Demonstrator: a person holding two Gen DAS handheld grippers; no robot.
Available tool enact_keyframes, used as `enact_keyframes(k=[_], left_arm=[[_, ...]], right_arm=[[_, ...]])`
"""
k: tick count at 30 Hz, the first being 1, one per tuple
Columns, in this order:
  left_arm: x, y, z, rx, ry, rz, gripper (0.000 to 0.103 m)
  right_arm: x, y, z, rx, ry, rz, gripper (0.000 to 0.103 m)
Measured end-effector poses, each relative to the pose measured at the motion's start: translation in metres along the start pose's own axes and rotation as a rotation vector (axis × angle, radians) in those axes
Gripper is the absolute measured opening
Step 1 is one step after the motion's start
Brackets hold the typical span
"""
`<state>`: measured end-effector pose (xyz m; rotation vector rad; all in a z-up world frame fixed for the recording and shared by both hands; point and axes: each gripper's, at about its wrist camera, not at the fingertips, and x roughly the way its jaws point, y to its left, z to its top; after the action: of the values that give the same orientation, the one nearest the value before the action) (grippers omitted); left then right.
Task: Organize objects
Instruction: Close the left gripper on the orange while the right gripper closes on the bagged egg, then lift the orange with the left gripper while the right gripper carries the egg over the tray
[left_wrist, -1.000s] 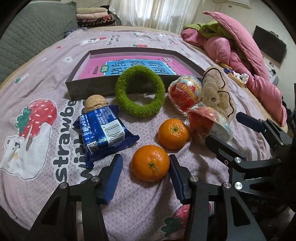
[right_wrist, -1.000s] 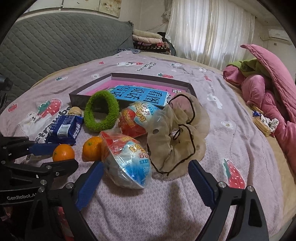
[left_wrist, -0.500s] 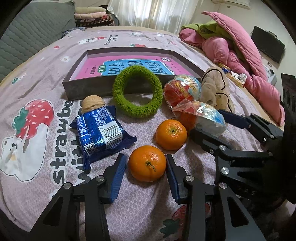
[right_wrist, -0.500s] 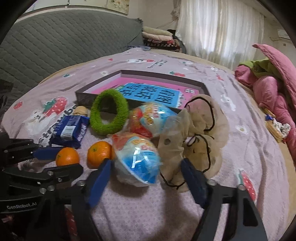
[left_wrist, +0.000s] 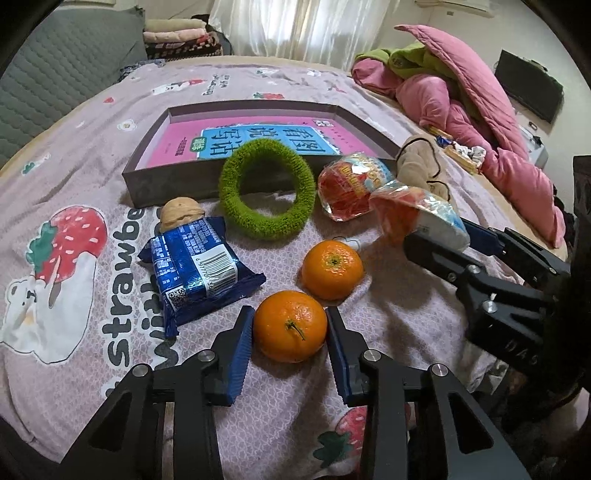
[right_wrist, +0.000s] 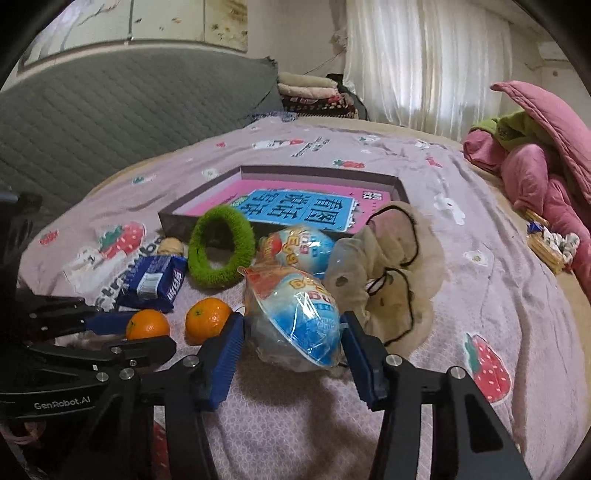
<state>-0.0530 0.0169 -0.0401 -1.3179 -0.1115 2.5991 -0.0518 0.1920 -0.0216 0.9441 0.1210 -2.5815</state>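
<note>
On the strawberry bedsheet my left gripper (left_wrist: 290, 312) is closing, and its blue pads touch both sides of the near orange (left_wrist: 290, 325). A second orange (left_wrist: 332, 273) lies just behind it. My right gripper (right_wrist: 292, 321) is also closing, and its pads press on a plastic-wrapped toy egg (right_wrist: 295, 314), which is tipped up. Farther back lie a blue snack packet (left_wrist: 195, 266), a walnut (left_wrist: 181, 212), a green fuzzy ring (left_wrist: 266, 195), another wrapped egg (left_wrist: 351, 188) and a beige scrunchie (left_wrist: 421, 166). A shallow grey box (left_wrist: 162, 184) behind them holds a pink and blue book.
A heap of pink and green quilts (left_wrist: 461, 96) fills the right side of the bed. Small wrappers (right_wrist: 546, 243) lie beside it. The grey padded headboard (right_wrist: 110, 122) and folded cloths (right_wrist: 310, 88) stand at the far end.
Both grippers' jaws have narrowed. The left pads came in against the near orange. The right pads closed on the wrapped egg, which has tipped up, and that view has swung upward a little.
</note>
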Motion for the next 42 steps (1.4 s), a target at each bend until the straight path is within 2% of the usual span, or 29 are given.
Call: enact_keyframes(k=[20, 28, 42], left_arm=[[-0.044, -0.002, 0.013, 0.001, -0.119, 0.027, 0.039], [-0.043, 0.005, 0.025, -0.005, -0.136, 0.028, 0.039], [-0.032, 0.035, 0.074, -0.013, -0.168, 0.05, 0.039]], right_arm=[[-0.049, 0.013, 0.013, 0.03, -0.12, -0.012, 0.053], [-0.053, 0.014, 0.022, 0.033, -0.151, -0.038, 0.053], [-0.037, 0.003, 0.059, 0.039, -0.206, -0.061, 0.053]])
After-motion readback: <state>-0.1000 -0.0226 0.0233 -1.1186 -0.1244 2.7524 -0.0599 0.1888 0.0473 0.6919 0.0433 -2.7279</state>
